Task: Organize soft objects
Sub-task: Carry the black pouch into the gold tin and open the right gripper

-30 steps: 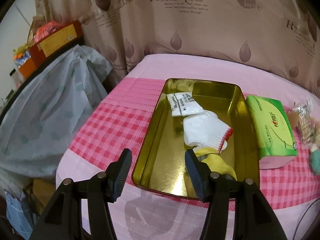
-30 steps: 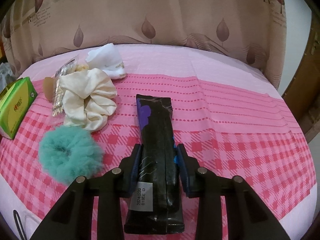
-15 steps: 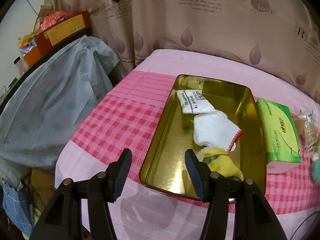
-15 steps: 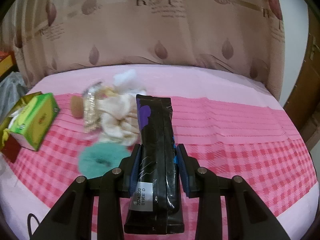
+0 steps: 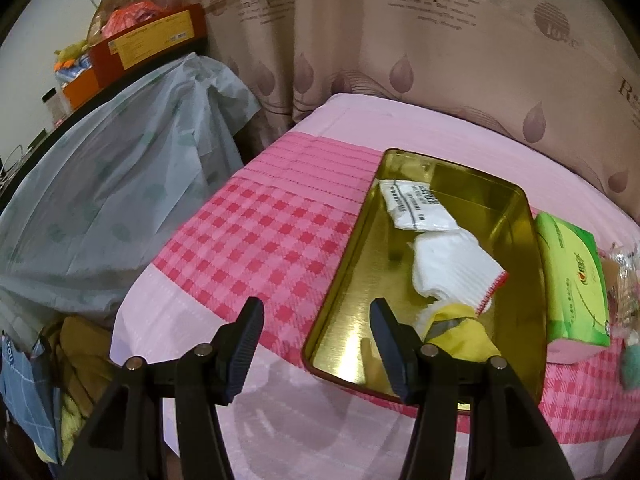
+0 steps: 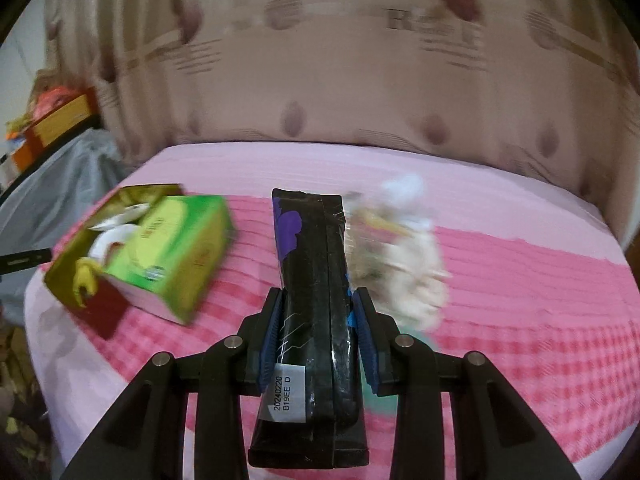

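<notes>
Between the pads of my right tongs sits a long black packet, clamped along its sides and held above the bed, not yet put away. My left tongs stand apart with nothing in them, at the near edge of the gold tin. That tin already holds a white sachet, a white glove with a red cuff and something yellow, so I judge the sorting partly done. Just beside the tin lies the green tissue pack, outside it. Past the packet, blurred, is a cream scrunchie with other small soft bits, and a teal scrunchie at the edge of view. These, I judge, remain to go in.
</notes>
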`<state>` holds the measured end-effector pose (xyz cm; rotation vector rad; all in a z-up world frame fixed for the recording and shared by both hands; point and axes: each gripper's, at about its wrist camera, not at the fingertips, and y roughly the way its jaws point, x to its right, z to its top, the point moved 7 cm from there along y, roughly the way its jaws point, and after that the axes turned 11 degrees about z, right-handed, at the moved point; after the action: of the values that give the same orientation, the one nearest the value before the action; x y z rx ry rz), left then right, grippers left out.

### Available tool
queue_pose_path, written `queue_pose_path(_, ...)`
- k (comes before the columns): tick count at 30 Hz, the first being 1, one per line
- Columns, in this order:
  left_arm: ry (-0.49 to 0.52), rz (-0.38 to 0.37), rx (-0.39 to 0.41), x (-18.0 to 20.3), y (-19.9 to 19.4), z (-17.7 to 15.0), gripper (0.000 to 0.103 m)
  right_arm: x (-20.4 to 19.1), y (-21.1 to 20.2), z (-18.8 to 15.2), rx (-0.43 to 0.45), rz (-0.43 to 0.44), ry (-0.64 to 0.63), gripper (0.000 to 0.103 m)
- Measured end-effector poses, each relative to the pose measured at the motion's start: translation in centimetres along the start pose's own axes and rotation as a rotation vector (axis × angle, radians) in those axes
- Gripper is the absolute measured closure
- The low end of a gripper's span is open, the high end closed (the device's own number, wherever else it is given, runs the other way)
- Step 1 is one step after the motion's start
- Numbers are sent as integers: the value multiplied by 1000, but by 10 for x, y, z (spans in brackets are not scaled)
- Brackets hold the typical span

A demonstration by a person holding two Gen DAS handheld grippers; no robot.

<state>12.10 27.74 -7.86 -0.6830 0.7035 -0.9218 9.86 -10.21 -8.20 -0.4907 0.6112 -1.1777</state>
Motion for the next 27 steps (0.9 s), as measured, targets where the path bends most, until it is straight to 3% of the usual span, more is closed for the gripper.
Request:
queue_pose_path(11, -104, 34, -48, -26, 12, 1, 47, -129, 48, 34, -60, 195, -142, 71)
queue_pose_path(16, -149, 38, -59, -36, 15, 2, 47, -181, 80, 40, -104, 245, -206, 71)
queue_pose_path(23, -183, 33, -77, -42, 19, 1, 47, -228, 119, 39, -151, 269, -268, 71)
queue_pose_path(27, -185, 36, -76, -43, 19, 2, 47, -237, 139, 44, -167, 271, -243, 71)
